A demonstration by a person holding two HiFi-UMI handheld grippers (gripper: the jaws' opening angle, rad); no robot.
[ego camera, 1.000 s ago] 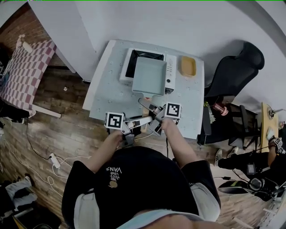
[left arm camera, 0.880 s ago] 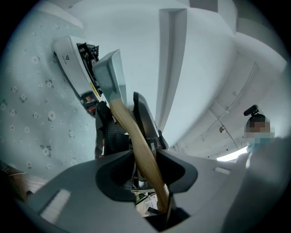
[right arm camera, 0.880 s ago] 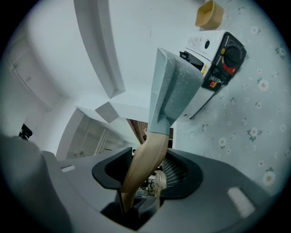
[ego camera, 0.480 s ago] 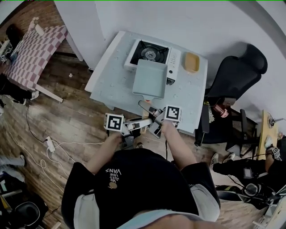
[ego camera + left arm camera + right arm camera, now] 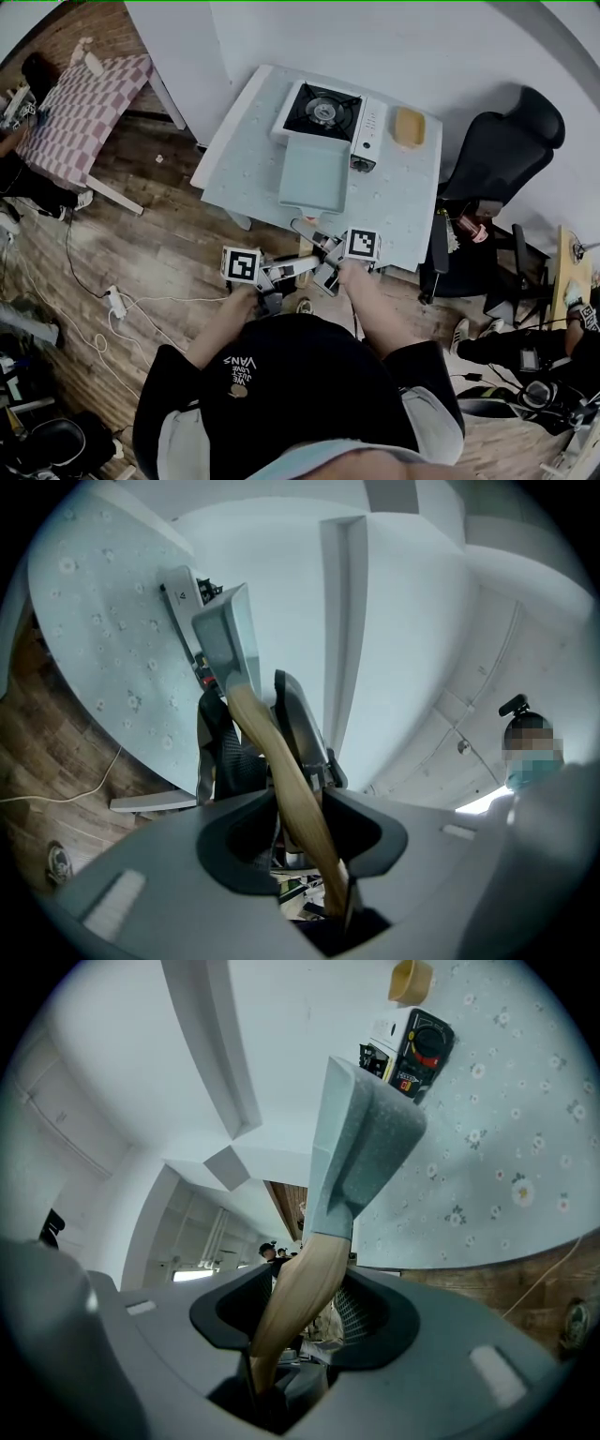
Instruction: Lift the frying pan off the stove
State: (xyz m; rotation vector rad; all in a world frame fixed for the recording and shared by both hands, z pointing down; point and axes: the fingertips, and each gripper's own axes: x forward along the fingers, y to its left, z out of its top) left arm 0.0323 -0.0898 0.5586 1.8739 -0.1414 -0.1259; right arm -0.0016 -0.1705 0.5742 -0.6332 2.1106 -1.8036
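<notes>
A square pale-green frying pan (image 5: pixel 314 175) hangs over the flowered table (image 5: pixel 242 141), just in front of the portable gas stove (image 5: pixel 330 111), whose burner is uncovered. The pan's wooden handle (image 5: pixel 281 780) points toward me. My left gripper (image 5: pixel 302 832) is shut on that handle, and in the head view it comes in from the left (image 5: pixel 298 266). My right gripper (image 5: pixel 281 1327) is shut on the same handle (image 5: pixel 302 1283), and in the head view it comes in from the right (image 5: pixel 314 234). The pan (image 5: pixel 367 1133) sits edge-on in both gripper views.
A yellow dish (image 5: pixel 409 127) sits on the table right of the stove. A black office chair (image 5: pixel 497 150) stands at the table's right. A checkered table (image 5: pixel 84 98) is at the far left. Cables and a power strip (image 5: pixel 112 305) lie on the wooden floor.
The pan has come off the burner and toward me, held by both grippers. A second ago it covered the stove top; now the burner shows in full.
</notes>
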